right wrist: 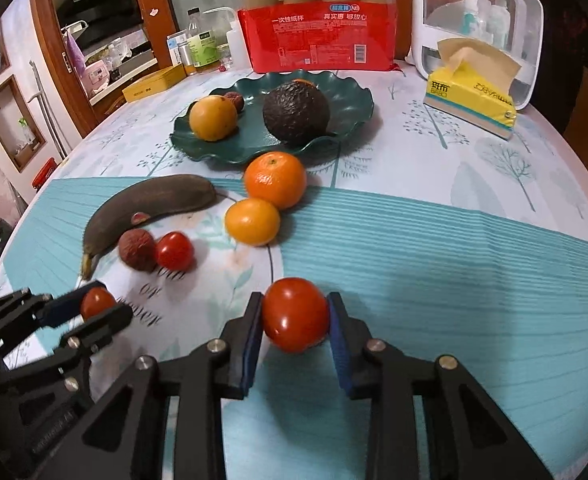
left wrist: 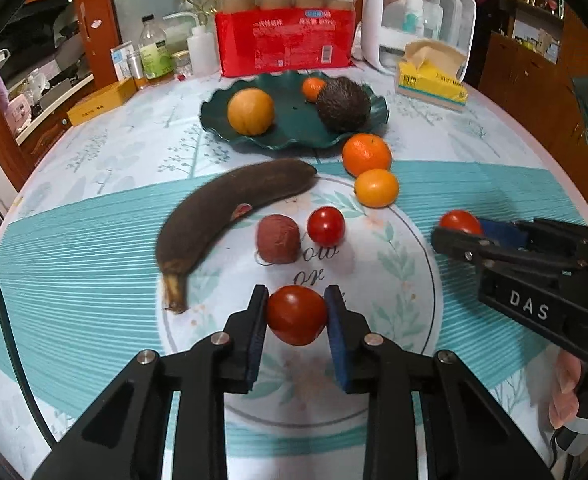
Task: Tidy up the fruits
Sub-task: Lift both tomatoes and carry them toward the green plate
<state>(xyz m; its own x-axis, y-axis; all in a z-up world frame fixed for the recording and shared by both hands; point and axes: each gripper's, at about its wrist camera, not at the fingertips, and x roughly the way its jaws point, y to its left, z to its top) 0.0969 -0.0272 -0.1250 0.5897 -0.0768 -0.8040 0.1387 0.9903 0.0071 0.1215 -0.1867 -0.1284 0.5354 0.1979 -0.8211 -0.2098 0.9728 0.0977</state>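
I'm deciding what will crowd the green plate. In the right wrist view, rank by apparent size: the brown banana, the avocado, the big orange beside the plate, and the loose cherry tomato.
1. brown banana, longest by far
2. avocado
3. big orange, close to the avocado and nearer the camera, so that pair is unsure
4. loose cherry tomato, clearly smallest

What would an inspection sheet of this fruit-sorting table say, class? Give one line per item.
Surface: round table, patterned cloth.
Job's things: green plate holds an avocado and round fruits; dark banana, two oranges, lychee, loose tomato lie on the cloth.
Clutter: red cup pack, tissue box, bottles.
Grippers: left gripper and right gripper are each shut on a tomato.
Cables: black cable, left edge.
Surroundings: wooden cabinets.
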